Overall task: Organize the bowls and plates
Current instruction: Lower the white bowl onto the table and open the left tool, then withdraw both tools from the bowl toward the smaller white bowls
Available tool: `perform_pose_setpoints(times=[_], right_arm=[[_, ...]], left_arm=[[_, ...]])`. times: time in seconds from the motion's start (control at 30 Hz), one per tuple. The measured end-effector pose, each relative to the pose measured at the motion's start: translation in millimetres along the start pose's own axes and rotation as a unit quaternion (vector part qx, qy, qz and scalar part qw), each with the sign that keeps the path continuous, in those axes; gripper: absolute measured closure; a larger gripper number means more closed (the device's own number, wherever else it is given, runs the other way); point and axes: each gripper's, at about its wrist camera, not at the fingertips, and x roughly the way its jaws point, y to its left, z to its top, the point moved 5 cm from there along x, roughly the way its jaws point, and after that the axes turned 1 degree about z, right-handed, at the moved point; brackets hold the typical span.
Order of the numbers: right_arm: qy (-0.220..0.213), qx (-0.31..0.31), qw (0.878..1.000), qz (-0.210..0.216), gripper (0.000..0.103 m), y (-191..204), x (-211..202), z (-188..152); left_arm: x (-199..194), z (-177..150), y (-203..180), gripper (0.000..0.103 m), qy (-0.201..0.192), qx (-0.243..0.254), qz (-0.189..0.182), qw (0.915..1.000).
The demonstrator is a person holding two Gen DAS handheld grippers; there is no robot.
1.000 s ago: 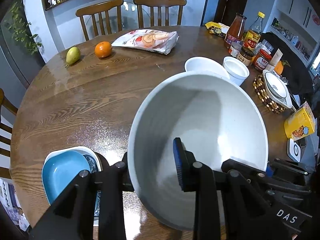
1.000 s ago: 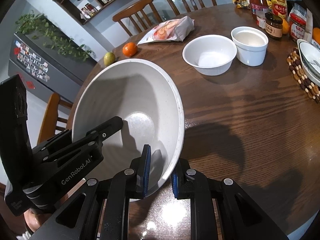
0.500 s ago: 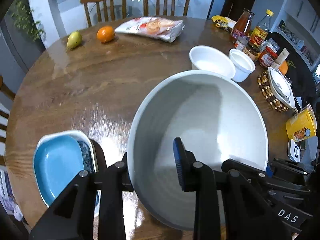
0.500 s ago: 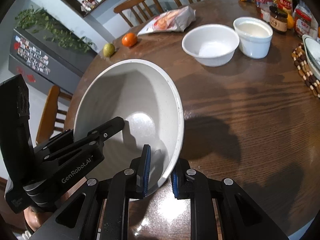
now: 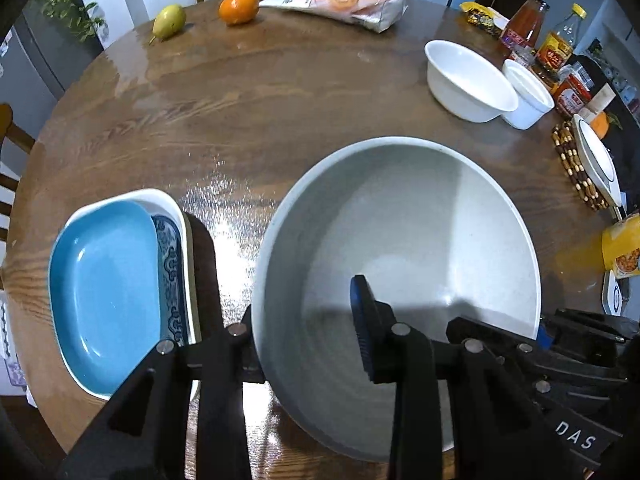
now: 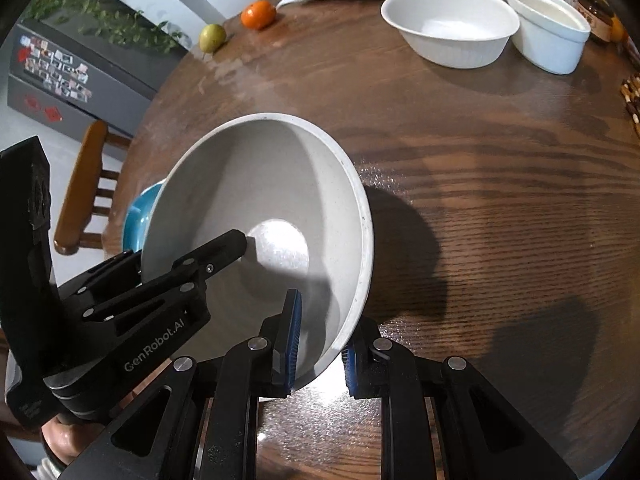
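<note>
A large grey-white bowl (image 5: 416, 216) (image 6: 256, 184) is held above the round wooden table (image 5: 248, 104) by both grippers. My left gripper (image 5: 308, 328) is shut on its near-left rim, one finger inside and one outside. My right gripper (image 6: 320, 336) is shut on its right rim. The left gripper also shows in the right wrist view (image 6: 200, 264). A blue dish (image 5: 104, 288) lies stacked in a white blue-patterned dish (image 5: 172, 264) at the table's near left, beside the bowl. Two white bowls (image 5: 464, 76) (image 5: 528, 96) stand at the far right.
A pear (image 5: 168, 22), an orange (image 5: 238, 8) and a snack bag (image 5: 340, 2) lie at the far edge. Bottles and jars (image 5: 552, 52) crowd the right side, with a plate on a beaded mat (image 5: 592, 160) and a yellow box (image 5: 624, 248). Chairs ring the table.
Both grippers have carried the large bowl lower and toward the near left. The stacked blue dish now sits much closer beside it.
</note>
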Motion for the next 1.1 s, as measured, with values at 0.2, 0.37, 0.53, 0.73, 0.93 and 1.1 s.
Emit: perform_pose_setpoints(times=[0.2,0.37,0.53,0.73,0.93,1.1], right_arm=[[0.001,-0.012,1.000,-0.010,0.083,5,5,4],[-0.005,-0.016,1.000,-0.025,0.077,4,2,8],[-0.019,-0.015,0.999,-0.025,0.065,5,-5,11],[-0.042,-0.013,0.999,-0.023,0.064,5,-20,16],[-0.063,0.002,0.998,-0.013,0.064,4,-32,18],[-0.086,0.010,0.996,-0.003,0.060,1,-46,19]], left_arm=[[2,0,3,0.070,0.002,-0.009,0.003,0.9999],[1,0,8,0.051,-0.003,-0.014,0.017,0.9997],[-8,-1,14,0.048,-0.017,-0.020,0.026,0.9993],[-21,3,17,0.040,-0.036,-0.023,0.032,0.9986],[-31,7,13,0.037,-0.050,-0.015,0.034,0.9981],[-36,10,6,0.027,-0.057,-0.006,0.032,0.9979]])
